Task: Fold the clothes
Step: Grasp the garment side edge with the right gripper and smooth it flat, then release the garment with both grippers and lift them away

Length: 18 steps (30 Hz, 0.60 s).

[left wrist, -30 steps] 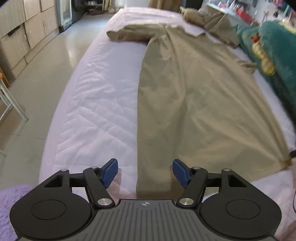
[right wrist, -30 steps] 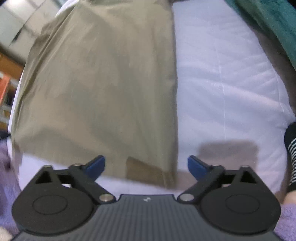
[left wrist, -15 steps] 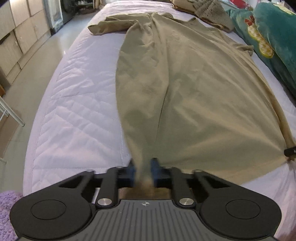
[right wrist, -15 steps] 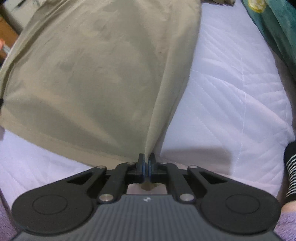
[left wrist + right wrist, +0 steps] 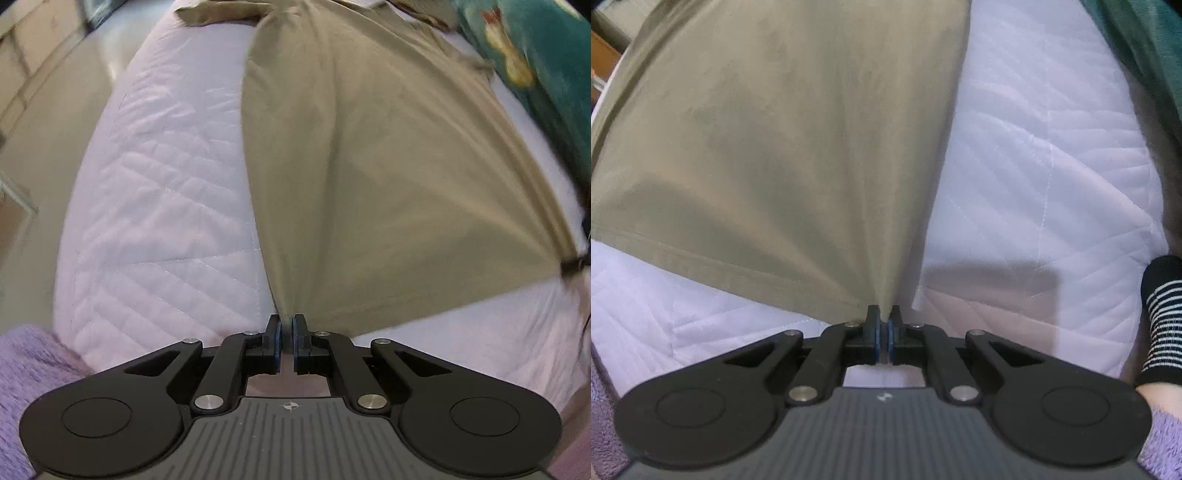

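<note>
the khaki garment (image 5: 369, 155) lies spread along a pale quilted bed (image 5: 162, 206), its long body running from the near hem toward 12 o'clock in the left wrist view, with a sleeve (image 5: 218, 13) flung out toward 11 o'clock at the far end. the left gripper (image 5: 286, 325) is clamped tight on the garment's near left corner at 6 o'clock; the cloth rises out of the pinch in a taut ridge that fans upward, and the blue pads sit with only the fabric's thickness between them. from that corner the hem sweeps away toward 3 o'clock, where a dark tip (image 5: 570, 264) at the frame edge meets the other corner, too blurred to read closely. a teal blanket (image 5: 535, 66) with a yellow print lies along the bed at 2 o'clock, and the floor (image 5: 55, 122) shows at 9 o'clock.

in the right wrist view the right gripper (image 5: 884, 325) is likewise closed on the garment (image 5: 783, 140), pinching its near right corner at 6 o'clock, folds radiating up from the pads. bare quilted bed (image 5: 1052, 155) fills the side from 1 to 4 o'clock. a foot in a black sock with white stripes (image 5: 1161, 317) shows at 4 o'clock, just beside the bed edge.
</note>
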Each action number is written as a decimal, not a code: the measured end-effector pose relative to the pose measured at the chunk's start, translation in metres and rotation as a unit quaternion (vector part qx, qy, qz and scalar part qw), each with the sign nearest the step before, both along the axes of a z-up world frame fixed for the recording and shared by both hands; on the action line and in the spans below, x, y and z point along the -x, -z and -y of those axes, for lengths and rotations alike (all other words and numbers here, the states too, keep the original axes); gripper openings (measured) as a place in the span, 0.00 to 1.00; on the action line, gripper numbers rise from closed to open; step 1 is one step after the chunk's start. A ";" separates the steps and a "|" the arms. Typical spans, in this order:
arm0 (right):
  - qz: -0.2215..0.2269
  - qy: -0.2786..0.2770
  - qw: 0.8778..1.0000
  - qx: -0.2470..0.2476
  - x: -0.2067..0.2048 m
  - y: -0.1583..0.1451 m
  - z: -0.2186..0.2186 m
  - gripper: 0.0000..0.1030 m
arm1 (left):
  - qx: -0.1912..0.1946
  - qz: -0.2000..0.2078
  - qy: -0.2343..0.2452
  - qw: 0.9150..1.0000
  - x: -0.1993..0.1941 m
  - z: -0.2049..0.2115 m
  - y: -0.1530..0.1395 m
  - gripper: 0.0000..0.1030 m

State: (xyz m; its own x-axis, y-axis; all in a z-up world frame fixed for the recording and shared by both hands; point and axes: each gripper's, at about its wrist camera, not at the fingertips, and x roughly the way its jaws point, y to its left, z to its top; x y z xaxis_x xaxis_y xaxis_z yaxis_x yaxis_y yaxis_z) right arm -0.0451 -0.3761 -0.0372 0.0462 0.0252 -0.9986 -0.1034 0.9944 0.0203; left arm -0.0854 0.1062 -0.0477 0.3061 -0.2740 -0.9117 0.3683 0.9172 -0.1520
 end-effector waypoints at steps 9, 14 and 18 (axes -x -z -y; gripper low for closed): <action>0.172 -0.009 0.985 -0.013 -0.072 -0.091 -0.059 0.78 | -0.053 0.165 -0.061 0.983 -0.126 -0.003 -0.087 0.73; 0.242 0.026 0.965 -0.095 -0.117 -0.118 -0.079 0.89 | 0.074 0.182 -0.303 0.933 -0.173 -0.029 -0.071 0.85; 0.215 0.059 0.960 -0.167 -0.159 -0.079 -0.086 0.89 | 0.002 0.164 -0.225 0.960 -0.166 -0.011 -0.051 0.85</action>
